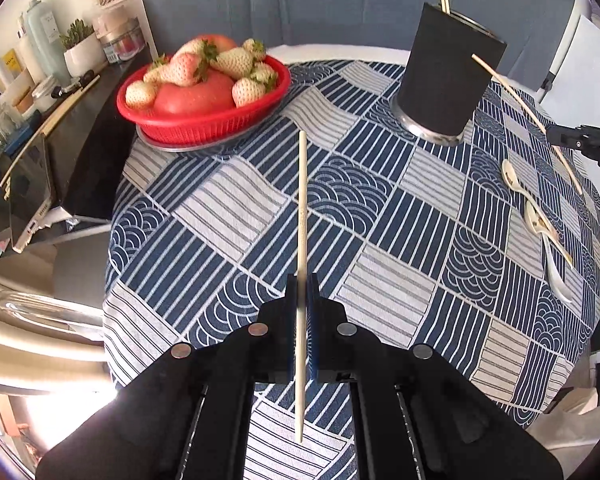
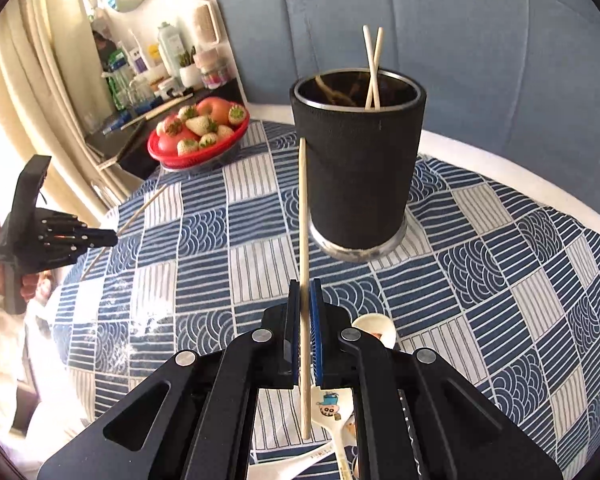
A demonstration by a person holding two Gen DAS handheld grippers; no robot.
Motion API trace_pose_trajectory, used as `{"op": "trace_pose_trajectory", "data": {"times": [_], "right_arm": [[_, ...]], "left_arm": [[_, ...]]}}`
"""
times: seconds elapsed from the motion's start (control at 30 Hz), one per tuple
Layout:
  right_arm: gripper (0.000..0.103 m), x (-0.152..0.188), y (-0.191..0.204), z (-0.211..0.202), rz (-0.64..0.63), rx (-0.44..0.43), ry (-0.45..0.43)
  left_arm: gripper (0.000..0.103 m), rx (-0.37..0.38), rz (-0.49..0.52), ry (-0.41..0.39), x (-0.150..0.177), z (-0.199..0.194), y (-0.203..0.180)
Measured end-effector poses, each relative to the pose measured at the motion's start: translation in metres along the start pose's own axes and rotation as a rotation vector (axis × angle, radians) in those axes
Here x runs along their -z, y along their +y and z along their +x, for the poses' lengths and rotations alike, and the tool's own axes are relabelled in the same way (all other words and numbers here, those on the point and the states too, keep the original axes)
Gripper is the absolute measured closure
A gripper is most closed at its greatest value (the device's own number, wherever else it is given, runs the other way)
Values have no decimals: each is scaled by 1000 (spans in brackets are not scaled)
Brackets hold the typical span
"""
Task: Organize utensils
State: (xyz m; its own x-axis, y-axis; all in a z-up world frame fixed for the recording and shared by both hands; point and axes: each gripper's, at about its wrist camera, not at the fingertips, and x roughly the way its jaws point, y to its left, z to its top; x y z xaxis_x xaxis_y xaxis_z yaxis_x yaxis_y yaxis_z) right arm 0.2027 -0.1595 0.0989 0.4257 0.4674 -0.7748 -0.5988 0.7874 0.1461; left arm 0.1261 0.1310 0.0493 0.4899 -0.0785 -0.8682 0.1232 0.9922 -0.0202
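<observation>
In the left wrist view my left gripper (image 1: 302,282) is shut on a pale wooden chopstick (image 1: 302,200), held above the patterned tablecloth (image 1: 380,216). It also shows at the left of the right wrist view, the left gripper (image 2: 114,237) with its chopstick (image 2: 140,208). My right gripper (image 2: 305,286) is shut on a second chopstick (image 2: 303,208) just in front of the black utensil holder (image 2: 358,168). Two chopsticks (image 2: 373,68) stand in that holder. Two white spoons (image 1: 510,178) (image 1: 540,220) lie at the table's right side, under the right gripper (image 1: 550,134).
A red basket of strawberries and peaches (image 1: 204,88) sits at the far left of the round table. A shelf with bottles and jars (image 1: 40,60) stands beyond the left edge. Blue sofa cushions (image 2: 460,40) rise behind the holder. A person's hand (image 2: 28,284) grips the left tool.
</observation>
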Motion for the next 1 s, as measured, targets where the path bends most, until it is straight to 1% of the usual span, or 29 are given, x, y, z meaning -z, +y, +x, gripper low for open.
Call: {"op": "trace_pose_trajectory", "data": {"times": [0.1, 0.17, 0.2, 0.3, 0.37, 0.47, 0.53, 0.6, 0.73, 0.8, 0.83, 0.93, 1.0], "right_arm": [[98, -14, 0, -22, -14, 21, -63], [98, -21, -3, -36, 1, -4, -103], [98, -23, -3, -43, 7, -3, -122], [98, -28, -6, -59, 32, -19, -165], [99, -31, -8, -69, 35, -16, -186], [100, -37, -14, -79, 56, -6, -209], [103, -40, -17, -84, 73, -21, -213], [103, -45, -20, -89, 83, -3, -222], [103, -52, -20, -94, 86, -13, -231], [102, -52, -18, -94, 70, -3, -237], [102, -51, -19, -92, 68, -2, -238], [102, -40, -31, -81, 102, -16, -206], [99, -31, -40, -71, 117, -19, -179]], "left_arm": [[98, -4, 5, -60, -18, -15, 0], [98, -4, 13, -108, -29, -26, -1], [98, 2, 12, -129, -35, -31, -3], [98, 33, 15, -188, -50, -46, -6], [98, 45, 19, -222, -59, -53, -10], [98, 85, 10, -260, -73, -60, -14], [98, 105, 10, -291, -80, -65, -19], [98, 139, 2, -318, -86, -69, -25], [98, 191, 8, -361, -94, -75, -38], [98, 214, 18, -371, -97, -75, -45], [98, 212, 22, -375, -98, -73, -48], [98, 230, 29, -364, -103, -66, -55], [98, 228, 39, -354, -105, -62, -59]]}}
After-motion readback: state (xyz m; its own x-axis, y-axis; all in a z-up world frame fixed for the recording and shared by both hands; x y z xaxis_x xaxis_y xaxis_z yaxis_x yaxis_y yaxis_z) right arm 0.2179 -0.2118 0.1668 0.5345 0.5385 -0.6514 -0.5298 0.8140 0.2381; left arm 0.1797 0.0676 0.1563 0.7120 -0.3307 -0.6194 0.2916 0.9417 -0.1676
